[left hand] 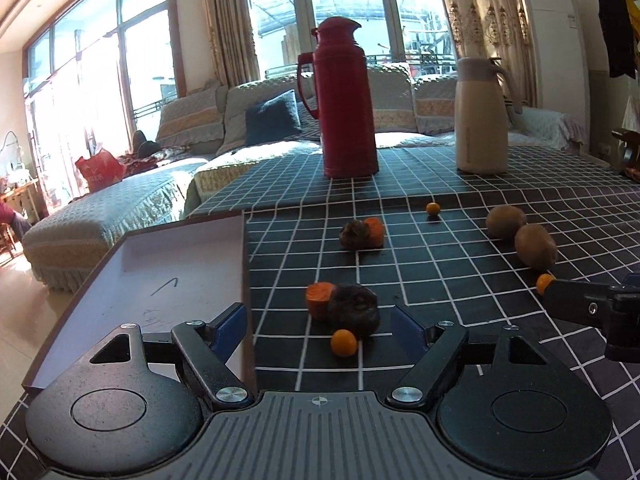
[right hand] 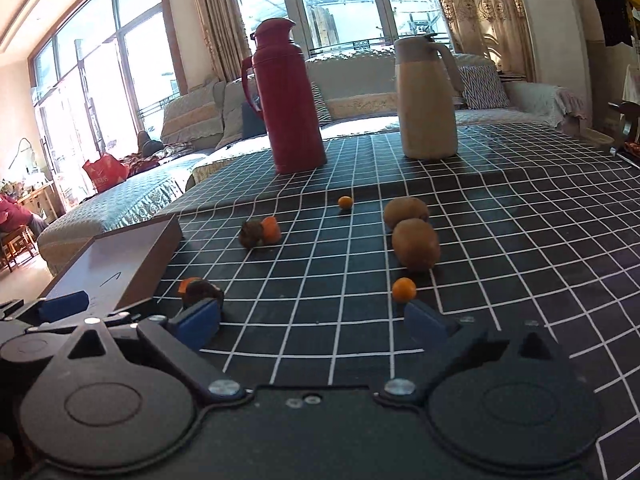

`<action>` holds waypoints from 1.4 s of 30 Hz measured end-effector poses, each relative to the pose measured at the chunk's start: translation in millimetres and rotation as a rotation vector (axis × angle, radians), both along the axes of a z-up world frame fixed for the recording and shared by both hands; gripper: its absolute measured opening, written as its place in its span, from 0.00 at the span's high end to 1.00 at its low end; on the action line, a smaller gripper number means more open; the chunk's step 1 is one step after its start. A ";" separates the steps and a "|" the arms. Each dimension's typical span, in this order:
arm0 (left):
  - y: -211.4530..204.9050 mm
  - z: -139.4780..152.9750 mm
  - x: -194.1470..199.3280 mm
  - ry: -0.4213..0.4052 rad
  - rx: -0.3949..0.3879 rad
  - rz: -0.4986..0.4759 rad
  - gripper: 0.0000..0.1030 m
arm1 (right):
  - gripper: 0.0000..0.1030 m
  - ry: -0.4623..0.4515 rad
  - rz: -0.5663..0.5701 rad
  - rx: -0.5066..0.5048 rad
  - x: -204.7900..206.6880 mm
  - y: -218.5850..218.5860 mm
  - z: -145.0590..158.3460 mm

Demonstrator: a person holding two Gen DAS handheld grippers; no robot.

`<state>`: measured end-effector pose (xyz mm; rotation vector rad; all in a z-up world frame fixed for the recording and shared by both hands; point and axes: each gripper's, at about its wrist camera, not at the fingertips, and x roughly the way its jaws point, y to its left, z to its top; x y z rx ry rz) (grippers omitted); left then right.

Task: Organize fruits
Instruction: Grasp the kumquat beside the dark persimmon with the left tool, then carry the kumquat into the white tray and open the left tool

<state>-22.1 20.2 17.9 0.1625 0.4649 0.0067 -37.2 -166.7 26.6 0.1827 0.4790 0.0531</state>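
We hold both hand-held grippers (left hand: 318,326) (right hand: 312,320) open, empty | small round orange kumquat (left hand: 343,343) beside shallow white tray (left hand: 180,272): light, rolls; pinch its middle gently

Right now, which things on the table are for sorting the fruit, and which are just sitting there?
For the job:
two kiwis
small orange fruits
dark shrivelled fruits with orange flesh
the open box

Just sitting there:
red thermos
cream jug
sofa
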 end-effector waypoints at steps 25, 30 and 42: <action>-17.2 -39.4 52.3 0.171 -0.032 0.014 0.66 | 0.04 -0.031 -0.043 0.059 -9.7 -33.0 2.6; -16.8 -38.4 51.5 0.172 -0.039 0.019 0.80 | 0.04 -0.027 -0.041 0.078 -7.8 -32.9 1.9; 2.9 -11.1 38.9 0.082 -0.060 0.047 0.80 | 0.04 -0.016 -0.028 0.072 -6.3 -27.1 -0.1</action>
